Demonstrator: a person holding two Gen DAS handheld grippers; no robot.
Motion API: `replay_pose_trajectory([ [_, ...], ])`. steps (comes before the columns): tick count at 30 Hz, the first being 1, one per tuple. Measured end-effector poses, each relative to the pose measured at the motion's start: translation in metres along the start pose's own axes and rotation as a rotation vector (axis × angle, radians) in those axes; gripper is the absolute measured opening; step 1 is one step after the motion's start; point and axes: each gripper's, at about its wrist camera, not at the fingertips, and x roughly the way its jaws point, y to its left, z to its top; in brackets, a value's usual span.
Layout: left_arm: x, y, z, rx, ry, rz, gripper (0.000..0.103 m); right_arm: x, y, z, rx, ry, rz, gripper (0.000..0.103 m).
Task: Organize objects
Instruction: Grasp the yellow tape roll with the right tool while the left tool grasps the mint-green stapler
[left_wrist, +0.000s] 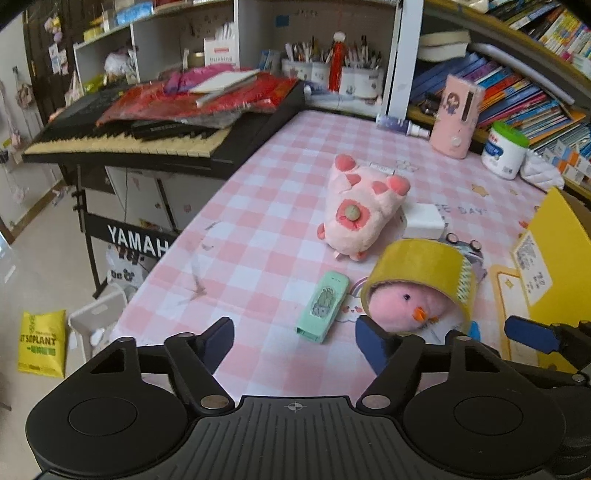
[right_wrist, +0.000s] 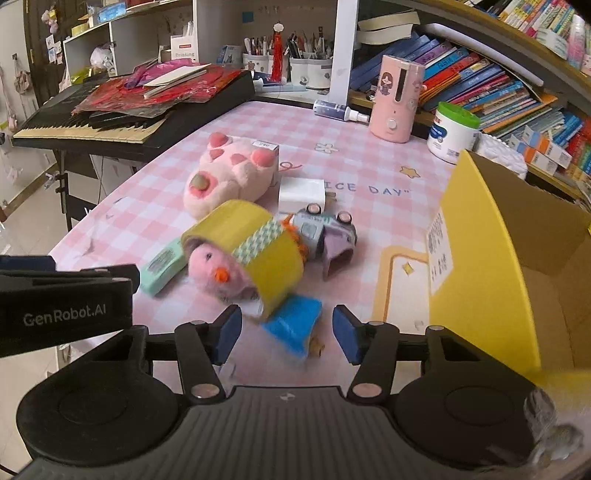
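Left gripper (left_wrist: 295, 341) and right gripper (right_wrist: 286, 334) are hovering part-open, gripping nothing. Tape roll (right_wrist: 255, 243) is lying over a pink chick (right_wrist: 212, 267) mid-table. Only the right view is showing the toy car (right_wrist: 325, 229) clearly. The keyboard stand (left_wrist: 136, 240) is reading "YAMAH"; the tablecloth (right_wrist: 369, 162) "ICE DAY".

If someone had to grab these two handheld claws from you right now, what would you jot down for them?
Left gripper: open, empty, aimed near the mint green case.
Right gripper: open, empty, a blue item lying between its fingers, not gripped.
On the pink checked tablecloth: yellow tape roll sitting over a pink chick plush, pink paw plush, white box, toy car.
Yellow cardboard box stands open at right; no contents visible.
Done: nothing evident. Left: all loose items.
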Motion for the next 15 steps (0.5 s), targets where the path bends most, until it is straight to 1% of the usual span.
replay_pose_trajectory([
  [4, 0.019, 0.0, 0.01, 0.002, 0.036, 0.013, 0.069, 0.02, -0.002, 0.011, -0.023, 0.014, 0.019, 0.049],
  [7, 0.027, 0.002, 0.016, -0.004, 0.047, 0.022, 0.068, 0.033, -0.005, 0.02, -0.013, 0.016, 0.035, 0.042],
  [9, 0.03, 0.003, 0.019, -0.002, 0.052, 0.027, 0.067, 0.037, -0.008, 0.026, 0.008, 0.002, 0.049, 0.027],
  [11, 0.034, 0.003, 0.022, 0.007, 0.059, 0.026, 0.066, 0.038, -0.014, 0.035, 0.05, -0.025, 0.058, 0.018],
  [13, 0.039, 0.002, 0.024, 0.021, 0.069, 0.014, 0.062, 0.037, -0.021, 0.042, 0.089, -0.067, 0.075, 0.015],
  [15, 0.046, -0.001, 0.026, 0.033, 0.082, -0.001, 0.057, 0.034, -0.026, 0.05, 0.115, -0.092, 0.069, 0.015],
])
